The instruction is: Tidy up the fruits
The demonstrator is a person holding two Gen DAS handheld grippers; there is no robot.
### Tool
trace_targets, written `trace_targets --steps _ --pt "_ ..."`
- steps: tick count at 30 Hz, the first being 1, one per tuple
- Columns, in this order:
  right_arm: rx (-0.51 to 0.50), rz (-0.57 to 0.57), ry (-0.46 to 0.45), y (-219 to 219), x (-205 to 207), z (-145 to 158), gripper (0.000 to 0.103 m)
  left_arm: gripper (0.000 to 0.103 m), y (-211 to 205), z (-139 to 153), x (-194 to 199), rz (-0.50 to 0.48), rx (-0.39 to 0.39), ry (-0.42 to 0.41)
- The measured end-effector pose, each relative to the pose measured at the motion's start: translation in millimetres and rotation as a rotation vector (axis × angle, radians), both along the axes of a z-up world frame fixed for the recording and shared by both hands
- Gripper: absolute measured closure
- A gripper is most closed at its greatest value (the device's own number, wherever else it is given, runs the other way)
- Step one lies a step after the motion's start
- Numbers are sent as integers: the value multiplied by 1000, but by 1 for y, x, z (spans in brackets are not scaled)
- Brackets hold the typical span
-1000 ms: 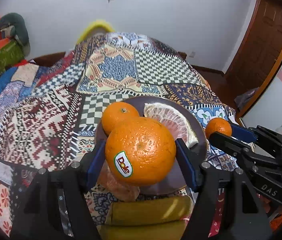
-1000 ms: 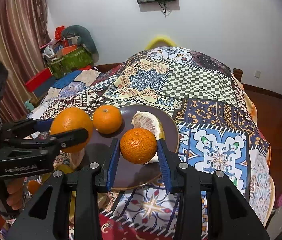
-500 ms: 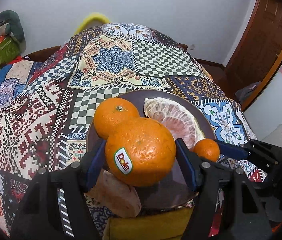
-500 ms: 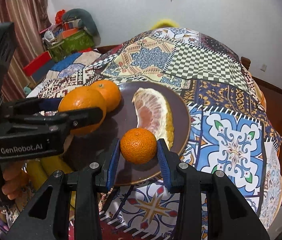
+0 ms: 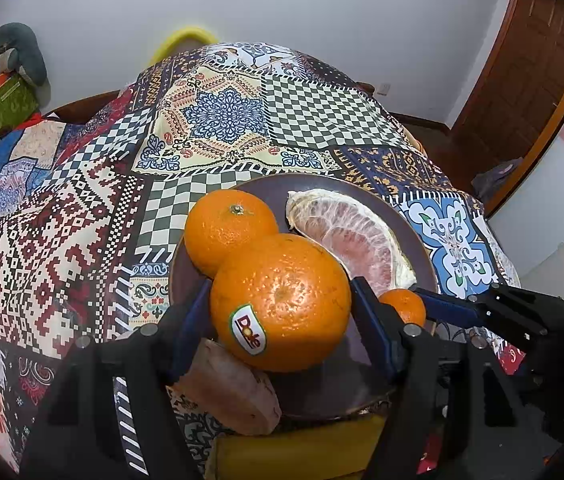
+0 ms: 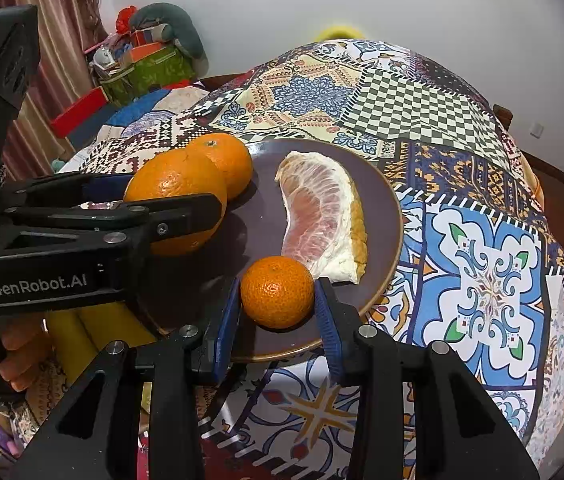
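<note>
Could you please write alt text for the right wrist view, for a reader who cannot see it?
The right gripper holds a small mandarin between its blue fingers over a dark plate. The plate carries a peeled pomelo segment and an orange; the left gripper holds a larger orange at left.

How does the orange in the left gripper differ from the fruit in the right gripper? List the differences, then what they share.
The stickered orange is clearly larger than the small mandarin. The stickered orange carries a Dole label; no label shows on the small mandarin. The stickered orange sits beside a loose orange; the small mandarin sits by the pomelo wedge. Both are orange, round, gripped over the brown plate.
</note>
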State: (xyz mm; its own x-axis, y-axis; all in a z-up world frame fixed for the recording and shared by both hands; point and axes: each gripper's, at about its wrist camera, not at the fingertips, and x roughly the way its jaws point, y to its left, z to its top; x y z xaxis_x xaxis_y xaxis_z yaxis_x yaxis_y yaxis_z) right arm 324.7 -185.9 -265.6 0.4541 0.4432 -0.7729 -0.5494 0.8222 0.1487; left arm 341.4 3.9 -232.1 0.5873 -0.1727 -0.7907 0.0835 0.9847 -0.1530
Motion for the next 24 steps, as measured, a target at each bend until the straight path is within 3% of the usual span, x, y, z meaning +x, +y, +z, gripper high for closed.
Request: trace_targets --steps 12,24 --pt "-9 -13 -4 -2 -7 8 68 34 -5 31 -27 -5 38 -82" --pt "12 -18 -82 -9 -45 50 63 34 12 75 -80 27 63 -149"
